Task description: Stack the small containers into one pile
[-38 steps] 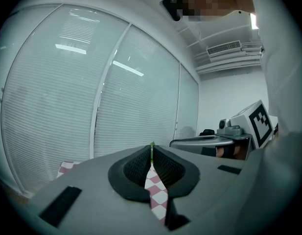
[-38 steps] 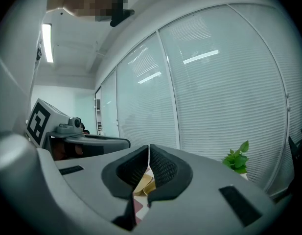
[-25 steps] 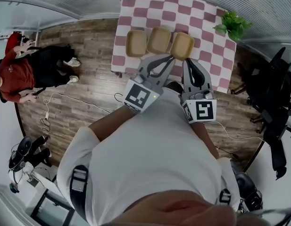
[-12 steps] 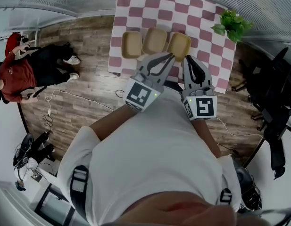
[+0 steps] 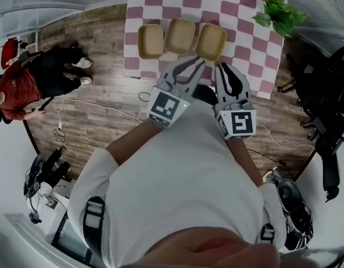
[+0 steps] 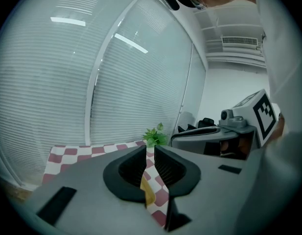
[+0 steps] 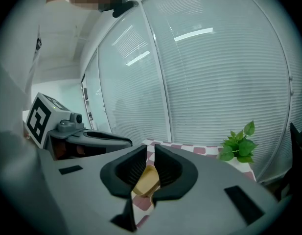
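Three shallow tan containers stand in a row near the front edge of the red-and-white checked table: left, middle and right. None is stacked. My left gripper hovers just short of the gap between the middle and right ones, shut and holding nothing. Beside it, my right gripper is level with the right container's near side, also shut and bare. Through the slit of the left gripper a tan container shows. The right gripper looks onto a container too.
A green potted plant stands at the table's far right corner. Wooden floor with cables lies left of the table. A person in red crouches far left. Black office chairs stand at the right. Blinds run behind the table.
Both grippers have come down a little together near the table's front edge. The head view has shifted, so the table and containers sit higher and further left. Jaws look unchanged.
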`<state>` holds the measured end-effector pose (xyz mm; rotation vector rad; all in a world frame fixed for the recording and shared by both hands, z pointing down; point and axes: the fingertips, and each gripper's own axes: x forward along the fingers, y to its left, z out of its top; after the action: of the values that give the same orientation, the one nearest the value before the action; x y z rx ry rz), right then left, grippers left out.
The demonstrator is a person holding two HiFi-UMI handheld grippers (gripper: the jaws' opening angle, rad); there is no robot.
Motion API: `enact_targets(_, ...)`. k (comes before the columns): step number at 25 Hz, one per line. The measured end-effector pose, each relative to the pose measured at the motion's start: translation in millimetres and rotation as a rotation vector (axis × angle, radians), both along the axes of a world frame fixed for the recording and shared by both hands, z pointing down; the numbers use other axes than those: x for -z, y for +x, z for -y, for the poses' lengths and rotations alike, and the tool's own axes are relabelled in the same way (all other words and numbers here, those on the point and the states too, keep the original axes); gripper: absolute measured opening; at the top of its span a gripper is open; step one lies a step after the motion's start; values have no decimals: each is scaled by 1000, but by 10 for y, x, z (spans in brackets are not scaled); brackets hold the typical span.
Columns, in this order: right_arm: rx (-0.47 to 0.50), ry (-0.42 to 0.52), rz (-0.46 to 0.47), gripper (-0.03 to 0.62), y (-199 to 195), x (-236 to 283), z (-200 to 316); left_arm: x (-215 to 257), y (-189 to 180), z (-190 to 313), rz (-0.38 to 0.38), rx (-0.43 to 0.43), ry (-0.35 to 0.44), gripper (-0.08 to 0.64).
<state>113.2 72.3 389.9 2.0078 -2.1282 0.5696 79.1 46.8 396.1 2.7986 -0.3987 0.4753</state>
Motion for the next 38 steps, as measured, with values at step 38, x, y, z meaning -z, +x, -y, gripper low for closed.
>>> enact_targets(38,-248,-504,134,96,731,-3062,106,-2827,253,277,516,61,-152,97)
